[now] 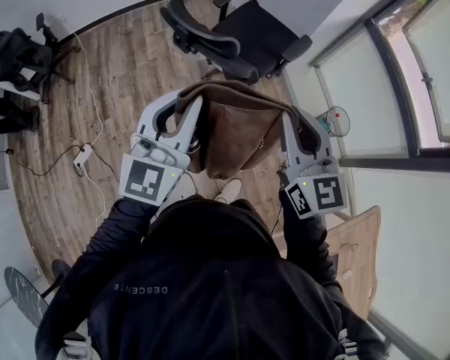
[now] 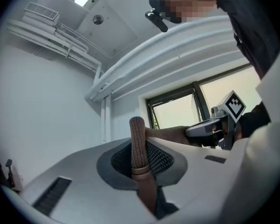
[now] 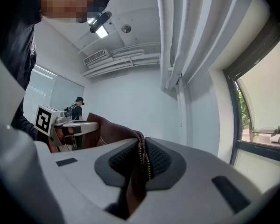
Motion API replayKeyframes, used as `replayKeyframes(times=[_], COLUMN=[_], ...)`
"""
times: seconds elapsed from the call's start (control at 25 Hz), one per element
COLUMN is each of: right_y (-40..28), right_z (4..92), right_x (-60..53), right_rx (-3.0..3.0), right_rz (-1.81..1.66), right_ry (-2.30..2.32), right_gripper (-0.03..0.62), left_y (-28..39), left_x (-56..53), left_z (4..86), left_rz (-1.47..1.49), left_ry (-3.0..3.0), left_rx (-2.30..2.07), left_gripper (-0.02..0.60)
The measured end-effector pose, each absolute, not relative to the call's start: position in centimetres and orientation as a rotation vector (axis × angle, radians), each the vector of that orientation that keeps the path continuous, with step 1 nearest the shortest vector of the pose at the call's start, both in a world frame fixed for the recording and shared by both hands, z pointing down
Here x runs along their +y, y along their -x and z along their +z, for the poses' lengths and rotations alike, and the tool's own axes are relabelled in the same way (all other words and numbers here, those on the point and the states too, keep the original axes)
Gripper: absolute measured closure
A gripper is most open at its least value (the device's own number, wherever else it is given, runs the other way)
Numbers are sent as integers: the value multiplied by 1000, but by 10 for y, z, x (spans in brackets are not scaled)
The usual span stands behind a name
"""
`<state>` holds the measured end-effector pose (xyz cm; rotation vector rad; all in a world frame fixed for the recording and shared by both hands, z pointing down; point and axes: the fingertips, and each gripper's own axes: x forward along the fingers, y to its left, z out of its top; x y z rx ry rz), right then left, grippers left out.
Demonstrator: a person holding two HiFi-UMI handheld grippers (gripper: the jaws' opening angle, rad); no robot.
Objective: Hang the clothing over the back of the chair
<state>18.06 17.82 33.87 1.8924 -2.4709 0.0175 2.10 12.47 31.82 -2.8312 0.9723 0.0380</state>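
A brown jacket (image 1: 236,130) hangs stretched between my two grippers in the head view, above the wood floor. My left gripper (image 1: 186,105) is shut on its left shoulder; in the left gripper view a ribbed brown edge (image 2: 139,148) stands pinched between the dark pads. My right gripper (image 1: 291,120) is shut on the right shoulder; in the right gripper view a zipper edge (image 3: 142,160) runs between the pads. A black office chair (image 1: 236,36) stands just beyond the jacket, its back (image 1: 202,40) toward me.
A second black chair (image 1: 19,55) stands at far left. A white power strip (image 1: 82,158) and cables lie on the floor at left. A wooden table corner (image 1: 356,246) sits at right, under large windows (image 1: 427,73). Another person (image 3: 77,107) stands far off.
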Motion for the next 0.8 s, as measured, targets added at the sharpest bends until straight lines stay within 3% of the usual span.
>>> replayKeyframes(times=[0.8], right_y=[-166], right_z=[332], right_x=[178], right_rx=[-2556], right_rz=[40], right_ry=[-1825], right_gripper=[537], left_y=[-4], left_x=[137], left_z=[305], left_rz=[77], left_ry=[2785], left_rx=[1033], left_gripper=[532])
